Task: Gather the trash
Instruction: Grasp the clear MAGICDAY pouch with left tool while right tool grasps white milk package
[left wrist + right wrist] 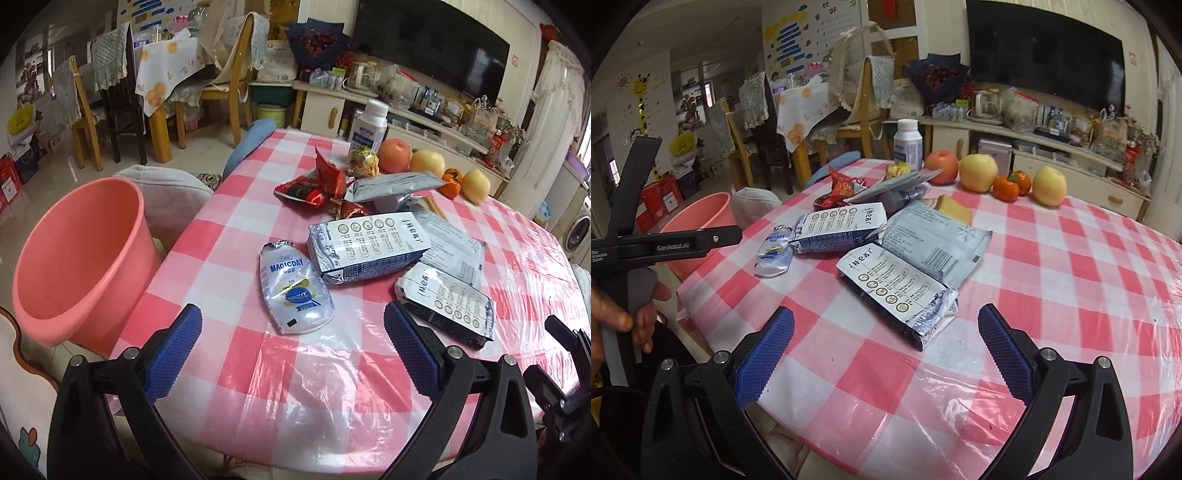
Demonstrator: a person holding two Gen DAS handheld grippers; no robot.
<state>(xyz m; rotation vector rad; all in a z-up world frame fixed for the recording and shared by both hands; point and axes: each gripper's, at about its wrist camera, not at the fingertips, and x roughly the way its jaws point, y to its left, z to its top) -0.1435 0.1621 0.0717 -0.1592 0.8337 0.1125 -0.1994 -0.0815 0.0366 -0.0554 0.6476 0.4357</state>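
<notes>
1. The counter (295, 369) wears a pink-and-white checked cloth under clear plastic and carries everything below.
2. A pink bucket (74, 258) stands off the counter's left edge, beside it, its inside bare as far as the left wrist view shows.
3. A flat grey mailer bag (934, 236) lies mid-counter, partly under two milk cartons.
4. The far milk carton (369, 243) lies on its side; the near milk carton (447, 302) lies just beside the left gripper's right finger.
5. A crumpled MAGICDAY pouch (295, 288) lies flat between the bucket side and the far carton, ahead of the left gripper (291, 354), whose fingers are spread wide and hold nothing.
6. Red snack wrappers (317, 184) and a silver foil pack (395, 184) sit further back, near a row of fruit (979, 173).
7. The right gripper (886, 354) hovers over the near edge, fingers released and empty.
</notes>
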